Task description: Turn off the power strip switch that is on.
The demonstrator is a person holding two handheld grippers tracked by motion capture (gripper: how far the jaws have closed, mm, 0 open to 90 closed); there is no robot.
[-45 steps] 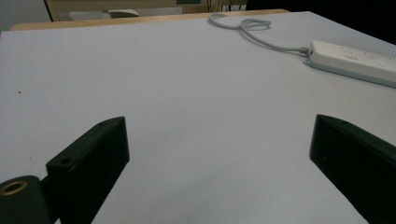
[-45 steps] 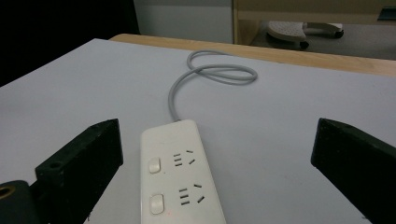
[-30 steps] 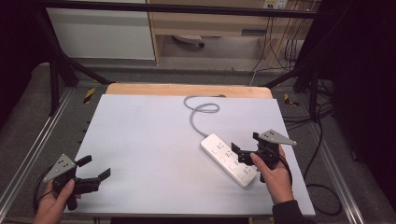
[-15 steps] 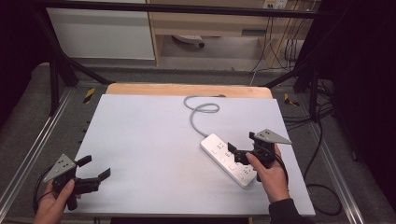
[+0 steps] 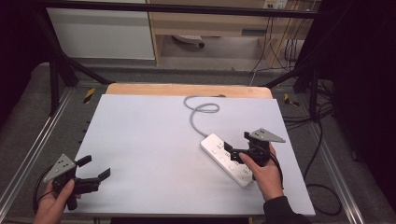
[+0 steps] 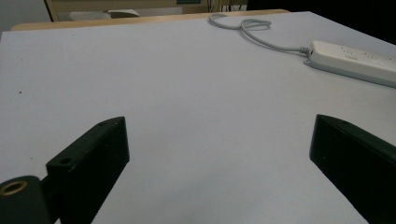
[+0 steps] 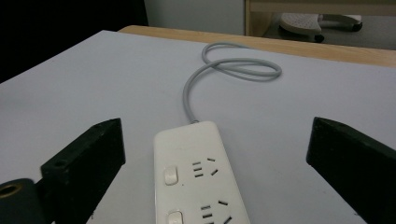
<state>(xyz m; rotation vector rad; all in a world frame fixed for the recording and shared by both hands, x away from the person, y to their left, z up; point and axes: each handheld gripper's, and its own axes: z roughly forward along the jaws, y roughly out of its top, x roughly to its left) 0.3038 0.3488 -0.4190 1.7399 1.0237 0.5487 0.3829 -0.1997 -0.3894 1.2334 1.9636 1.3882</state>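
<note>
Power strip between spread jaws near the surface's right edge

The white power strip lies diagonally right of centre on the surface, its cable looping toward the far edge. The right gripper straddles its middle, jaws wide but just closing slightly, not pressing. The left gripper, spread and holding nothing, sits at the near-left corner, with broad bare room between.

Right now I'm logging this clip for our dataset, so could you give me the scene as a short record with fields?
surface: pale grey table top on a wooden table
main thing: white power strip, lying flat toward the right, sockets and switches up
cable: grey cable runs from the strip's far end, looped once
right gripper: over the power strip, jaws apart on either side of it, just been closing a little, pads not touching it
left gripper: near the front left corner, jaws open, nothing between them
</note>
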